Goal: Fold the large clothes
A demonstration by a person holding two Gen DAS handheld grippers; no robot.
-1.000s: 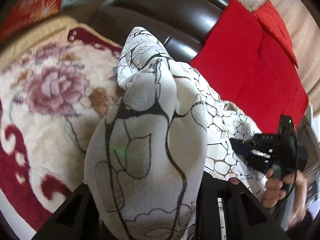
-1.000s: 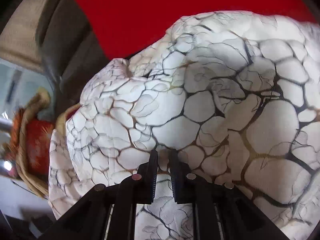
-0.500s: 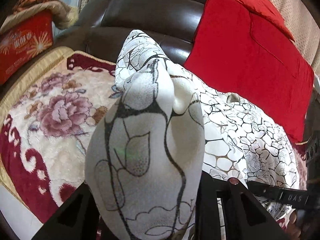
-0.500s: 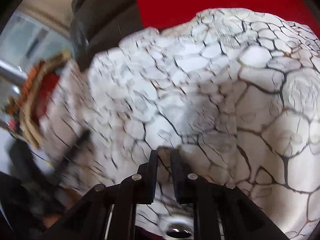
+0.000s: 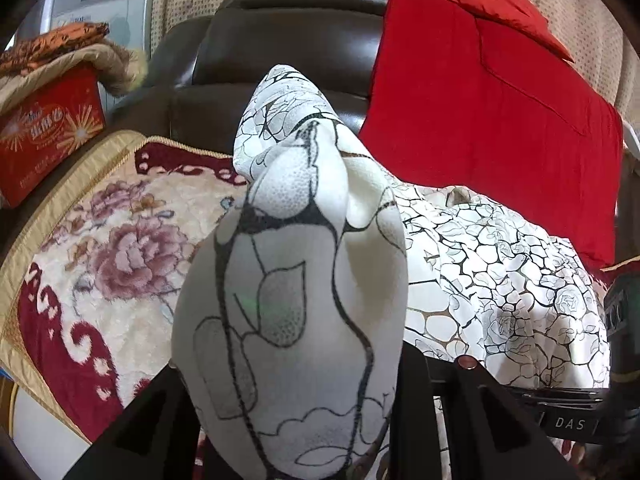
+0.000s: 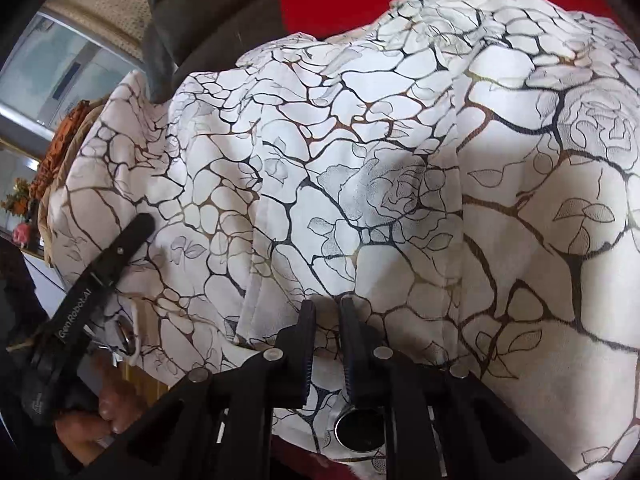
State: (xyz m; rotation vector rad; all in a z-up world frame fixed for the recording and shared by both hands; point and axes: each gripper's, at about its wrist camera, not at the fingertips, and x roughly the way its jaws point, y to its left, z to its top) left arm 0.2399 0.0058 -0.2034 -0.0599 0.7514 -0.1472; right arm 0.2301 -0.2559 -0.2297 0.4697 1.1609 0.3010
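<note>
A: What's the biggest thing here?

B: The dark leather sofa (image 5: 280, 28), its seat covered by a floral blanket (image 5: 100, 248). A red cloth (image 5: 480, 112) hangs over the backrest toward two o'clock in the left wrist view.

A: And the garment?

B: The white garment (image 6: 360, 184), printed with black veins and roses, lies heaped on the seat from the centre out to four o'clock, just below the red cloth. One end is bunched up right in front of the left camera.

A: Who has hold of it?

B: Both. The left gripper (image 6: 120, 248) is nearly closed on that bunched end; the fabric hides its tips in its own view. The right gripper (image 6: 326, 312), at six o'clock in its view, stands with jaws narrowly apart, pinching a hemmed edge.

A: Anything smaller?

B: A red box (image 5: 48, 132) at nine o'clock, and a metal snap (image 6: 126, 334) near the left gripper.
</note>
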